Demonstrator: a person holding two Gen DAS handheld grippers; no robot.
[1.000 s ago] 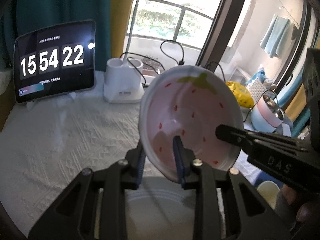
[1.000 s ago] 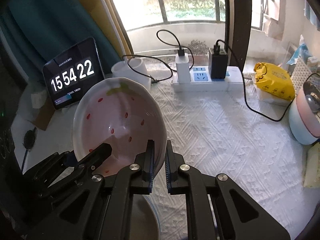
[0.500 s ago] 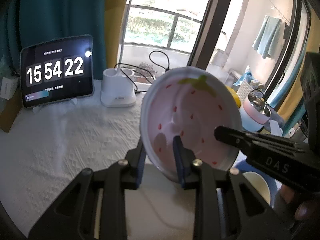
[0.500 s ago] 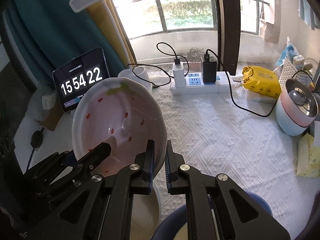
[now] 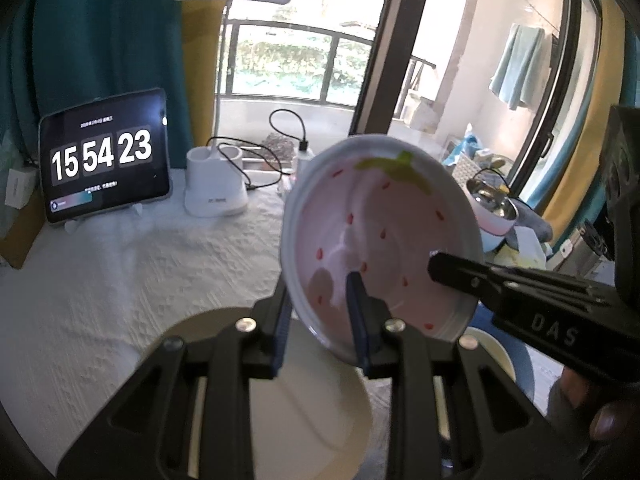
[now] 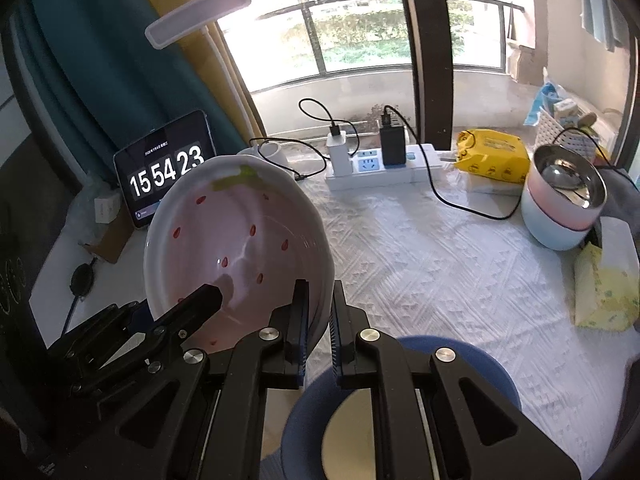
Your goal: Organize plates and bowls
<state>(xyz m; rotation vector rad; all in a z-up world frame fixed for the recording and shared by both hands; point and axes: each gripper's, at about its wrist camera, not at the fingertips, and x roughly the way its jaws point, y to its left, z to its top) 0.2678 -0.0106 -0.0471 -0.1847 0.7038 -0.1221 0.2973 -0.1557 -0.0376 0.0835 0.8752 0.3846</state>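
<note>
Nearest me, both grippers clamp one strawberry bowl (image 5: 380, 240), tilted in the air above the tabletop (image 6: 420, 248). My left gripper (image 5: 320, 316) pinches its near rim, one finger inside, one behind. My right gripper (image 6: 318, 328) is nearly closed on the rim at the other side. Just below sit a cream plate (image 5: 304, 412) and a blue plate (image 6: 480, 376) with a cream dish (image 6: 360, 440) on it. Farther back stand a clock tablet (image 6: 168, 172), a power strip (image 6: 376, 168) and a steel-lined pot (image 6: 564, 200). I judge the sorting mid-way: this bowl is lifted but not yet set down, and the plates are not yet stacked.
</note>
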